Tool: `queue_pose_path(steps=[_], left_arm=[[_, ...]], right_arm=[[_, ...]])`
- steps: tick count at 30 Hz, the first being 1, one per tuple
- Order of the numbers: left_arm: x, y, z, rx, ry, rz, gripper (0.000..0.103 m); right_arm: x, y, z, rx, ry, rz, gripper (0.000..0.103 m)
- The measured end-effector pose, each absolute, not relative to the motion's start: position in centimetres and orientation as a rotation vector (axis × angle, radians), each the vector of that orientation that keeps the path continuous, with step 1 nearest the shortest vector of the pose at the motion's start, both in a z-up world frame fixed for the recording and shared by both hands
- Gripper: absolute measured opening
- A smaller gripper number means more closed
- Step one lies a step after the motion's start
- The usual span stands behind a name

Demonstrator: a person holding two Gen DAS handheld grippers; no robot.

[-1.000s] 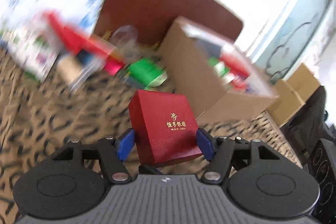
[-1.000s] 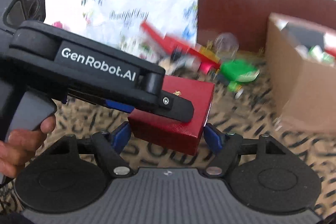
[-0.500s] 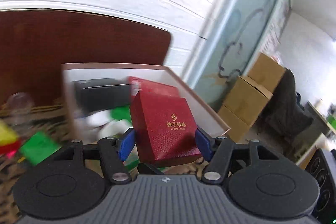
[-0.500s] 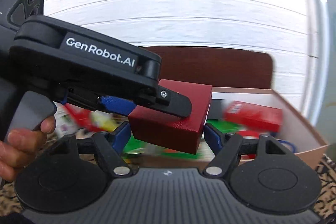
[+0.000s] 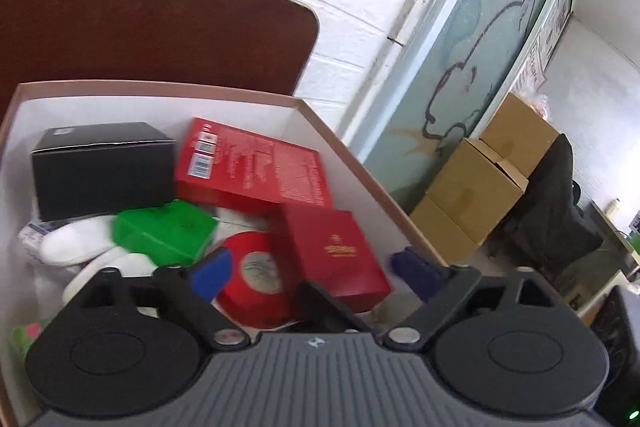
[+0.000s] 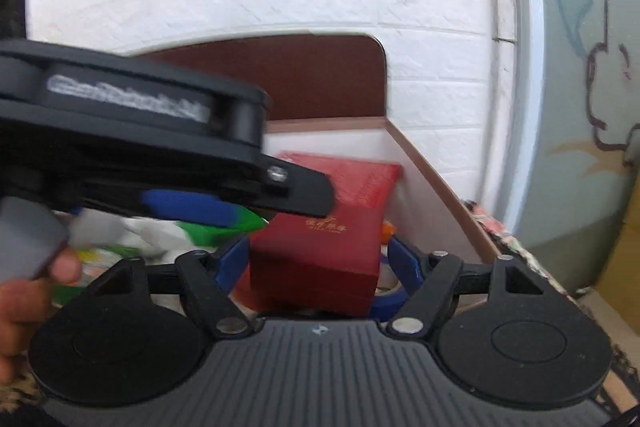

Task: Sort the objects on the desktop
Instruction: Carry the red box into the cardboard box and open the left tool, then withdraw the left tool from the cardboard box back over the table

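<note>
The small red gift box with gold lettering lies inside the cardboard box, free of any grip. My left gripper hovers above it with its blue fingers spread wide, well clear of the box's sides. In the right wrist view the same red gift box sits between the blue fingers of my right gripper, which stand open and a little off its sides. The left gripper's black body crosses the left of that view.
The cardboard box also holds a black box, a flat red carton, a green case, a red tape roll and white items. A brown board leans on the white brick wall behind. Stacked cartons stand at right.
Both grippers carried the red gift box from over the patterned table to the cardboard box. Both have opened, and the gift box now lies inside among the other items.
</note>
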State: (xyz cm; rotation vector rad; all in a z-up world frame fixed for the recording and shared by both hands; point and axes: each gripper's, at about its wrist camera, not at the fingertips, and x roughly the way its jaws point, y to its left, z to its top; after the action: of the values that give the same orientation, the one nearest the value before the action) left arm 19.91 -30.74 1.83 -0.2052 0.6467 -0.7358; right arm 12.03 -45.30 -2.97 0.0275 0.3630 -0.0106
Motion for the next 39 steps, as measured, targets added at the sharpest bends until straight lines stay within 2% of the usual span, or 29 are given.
queue_pose_path(steps=[3, 7, 9, 16, 17, 24, 29, 39], left_arm=[[19.6, -30.0, 1.6, -0.176, 0.637, -0.734, 0.096], [18.9, -29.4, 1.4, -0.152, 0.645, -0.748, 0.096], [18.2, -29.1, 1.4, -0.125, 0.632, -0.738, 0.096], [15.7, -26.8, 2.8, -0.122, 0.575, -0.733, 0.097], [15.4, -26.5, 3.0, -0.122, 0.572, -0.732, 0.097], [12.6, -23.1, 4.6, -0.153, 0.526, -0.712, 0.097], [10.3, -19.0, 4.7, -0.216, 0.493, -0.649, 0.101], [6.7, -10.2, 2.8, -0.294, 0.494, -0.474, 0.101]], right_arm=[[11.5, -45.4, -3.2, 0.031, 0.332, -0.020, 0.089], [11.1, -45.1, -3.3, 0.041, 0.319, -0.050, 0.092], [11.6, -44.5, -3.3, 0.044, 0.324, -0.060, 0.096], [10.0, -43.5, -1.8, 0.036, 0.311, -0.066, 0.099], [9.8, -43.1, -1.5, 0.036, 0.310, -0.065, 0.102], [7.2, -39.3, 0.6, 0.027, 0.302, -0.021, 0.101], [6.1, -35.8, 1.7, 0.026, 0.299, 0.057, 0.101], [4.9, -25.9, 0.3, -0.025, 0.337, 0.256, 0.101]])
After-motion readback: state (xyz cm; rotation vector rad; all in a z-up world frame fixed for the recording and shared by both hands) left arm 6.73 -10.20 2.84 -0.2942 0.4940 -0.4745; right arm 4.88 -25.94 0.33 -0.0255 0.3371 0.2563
